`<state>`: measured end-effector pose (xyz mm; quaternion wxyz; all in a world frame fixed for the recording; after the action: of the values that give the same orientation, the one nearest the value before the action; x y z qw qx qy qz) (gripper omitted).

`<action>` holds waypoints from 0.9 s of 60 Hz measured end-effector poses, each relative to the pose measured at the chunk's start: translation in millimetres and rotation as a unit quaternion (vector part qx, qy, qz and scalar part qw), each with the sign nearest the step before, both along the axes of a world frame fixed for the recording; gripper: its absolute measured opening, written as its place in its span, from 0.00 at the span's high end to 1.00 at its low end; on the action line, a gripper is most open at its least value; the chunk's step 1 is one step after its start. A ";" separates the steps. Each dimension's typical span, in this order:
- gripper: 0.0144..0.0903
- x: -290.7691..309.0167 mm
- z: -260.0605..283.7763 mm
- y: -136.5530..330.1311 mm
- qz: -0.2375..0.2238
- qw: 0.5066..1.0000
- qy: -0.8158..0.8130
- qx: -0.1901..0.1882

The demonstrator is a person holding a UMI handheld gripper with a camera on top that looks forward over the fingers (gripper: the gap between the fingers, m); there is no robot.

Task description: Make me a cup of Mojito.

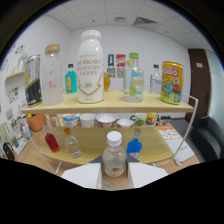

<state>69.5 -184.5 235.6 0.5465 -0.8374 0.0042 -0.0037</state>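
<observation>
While hand-held gripper (114, 176) grasps clear bottle (114, 156) | white bottle (91, 67) reads "TO ENJOY"

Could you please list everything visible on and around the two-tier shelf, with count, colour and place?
white bottle: 1, white with pale lettering, top shelf middle
glass jar: 1, clear with cork lid, top shelf, beside the white bottle
dark can: 1, black and silver, top shelf end
teal bottle: 1, teal, behind the jar
clear bottle: 1, clear with green cap, top shelf
yellow can: 1, yellow, far end of top shelf
cups: several, white, back of lower shelf
red bottle: 1, red, lower shelf
blue bottle: 1, blue, lower shelf
white-capped bottle: 1, clear, between the fingers
fingers: 2, white, one each side of that bottle
</observation>
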 end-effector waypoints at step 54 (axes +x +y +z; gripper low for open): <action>0.75 57.4 -35.0 -11.1 0.103 0.696 -0.711 -0.008</action>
<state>126.8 -195.6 200.6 0.3772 -0.5843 -0.4716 -0.5421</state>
